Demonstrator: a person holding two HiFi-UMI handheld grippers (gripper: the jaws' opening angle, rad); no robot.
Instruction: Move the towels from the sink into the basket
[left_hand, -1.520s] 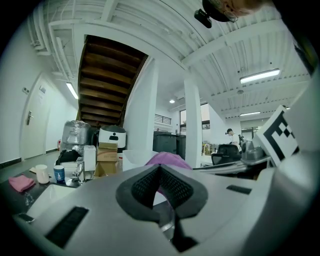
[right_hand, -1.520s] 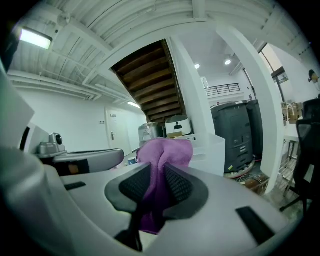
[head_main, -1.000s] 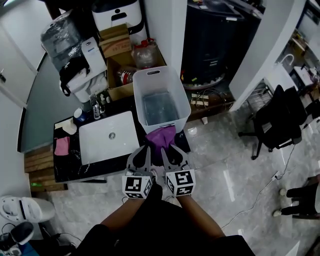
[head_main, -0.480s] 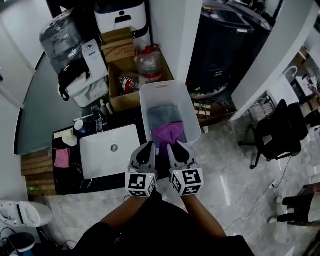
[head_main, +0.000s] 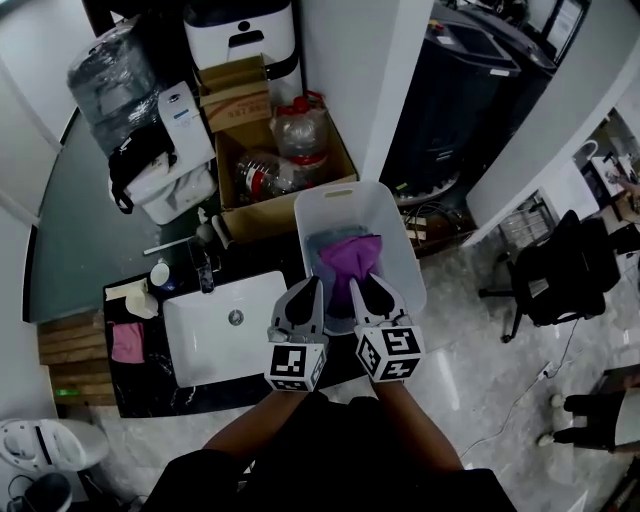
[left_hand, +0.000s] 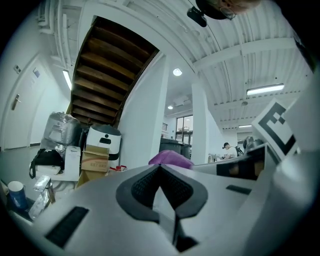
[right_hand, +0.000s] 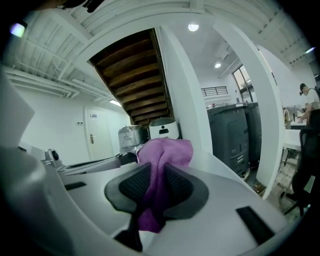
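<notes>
My right gripper (head_main: 362, 283) (right_hand: 154, 176) is shut on a purple towel (head_main: 350, 255) (right_hand: 163, 152), which hangs over the white basket (head_main: 330, 195). A grey-blue towel (head_main: 321, 246) lies inside the basket. My left gripper (head_main: 313, 285) (left_hand: 160, 171) sits close beside the right one at the basket's near-left rim, with its pads together and nothing between them. The purple towel (left_hand: 170, 159) shows just beyond its tips. The white sink (head_main: 225, 338) in the black counter lies to the left with no towel in its bowl.
A pink cloth (head_main: 125, 342) lies on the counter's left end, with a faucet (head_main: 205, 270) and a cup (head_main: 160, 272) behind the sink. A cardboard box of bottles (head_main: 280, 150) stands behind the basket. A black chair (head_main: 555, 270) is at right.
Both grippers have moved away from the counter's near edge to above the basket, with the purple towel carried along. The towel now hangs over the basket's inside.
</notes>
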